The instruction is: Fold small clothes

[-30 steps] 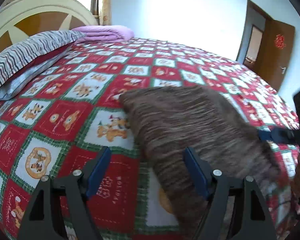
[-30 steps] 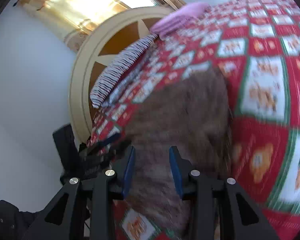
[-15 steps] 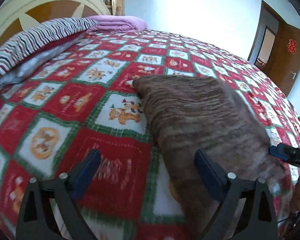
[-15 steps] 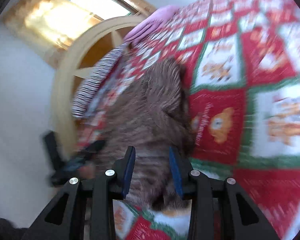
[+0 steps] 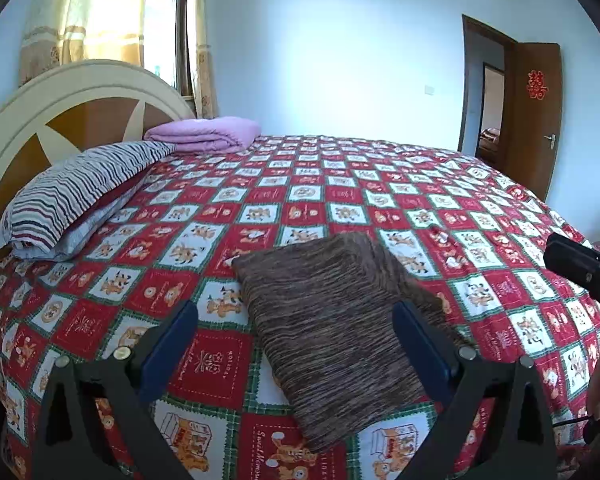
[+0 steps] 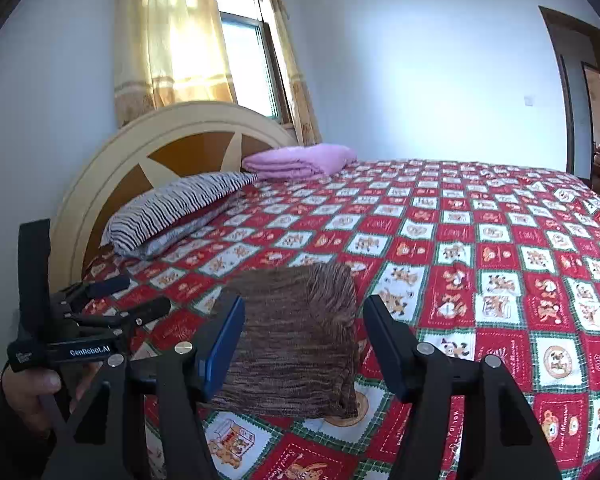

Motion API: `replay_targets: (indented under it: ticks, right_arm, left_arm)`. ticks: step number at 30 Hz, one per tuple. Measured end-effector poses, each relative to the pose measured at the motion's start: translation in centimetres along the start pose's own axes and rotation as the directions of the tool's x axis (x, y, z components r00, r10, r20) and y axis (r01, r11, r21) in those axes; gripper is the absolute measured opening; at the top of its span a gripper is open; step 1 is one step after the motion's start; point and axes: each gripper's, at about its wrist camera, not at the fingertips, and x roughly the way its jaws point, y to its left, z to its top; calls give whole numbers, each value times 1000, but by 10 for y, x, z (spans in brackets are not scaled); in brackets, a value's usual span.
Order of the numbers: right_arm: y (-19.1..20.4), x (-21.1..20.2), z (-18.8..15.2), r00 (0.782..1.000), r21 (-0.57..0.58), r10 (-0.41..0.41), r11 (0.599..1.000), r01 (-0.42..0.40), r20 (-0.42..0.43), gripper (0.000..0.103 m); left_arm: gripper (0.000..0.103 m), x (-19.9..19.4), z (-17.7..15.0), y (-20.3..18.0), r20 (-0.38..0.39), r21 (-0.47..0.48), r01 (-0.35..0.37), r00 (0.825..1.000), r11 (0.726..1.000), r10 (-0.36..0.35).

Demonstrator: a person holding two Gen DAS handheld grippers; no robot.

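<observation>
item: brown striped knit garment (image 5: 332,332) — lies folded in a compact rectangle on the red patchwork bedspread (image 5: 340,184), near its front edge. left gripper (image 5: 296,344) and right gripper (image 6: 304,344) both spread wide, holding nothing. folding looks complete — nothing visibly left.

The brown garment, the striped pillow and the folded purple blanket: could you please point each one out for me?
brown garment (image 5: 332,328), left wrist view, middle of its folded top face.
striped pillow (image 5: 80,188), left wrist view, centre of its striped top.
purple blanket (image 6: 300,160), right wrist view, middle of the folded stack.
</observation>
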Motion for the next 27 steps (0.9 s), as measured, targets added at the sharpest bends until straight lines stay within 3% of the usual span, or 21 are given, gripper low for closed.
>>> replay_targets:
  ticks: [27]
  right_arm:
    - [7,-4,-17,999,7,11,1000,-11,-49,63]
  left_arm:
    - [100,-7,-1,-8,4,-2,3,1000,1000,-3]
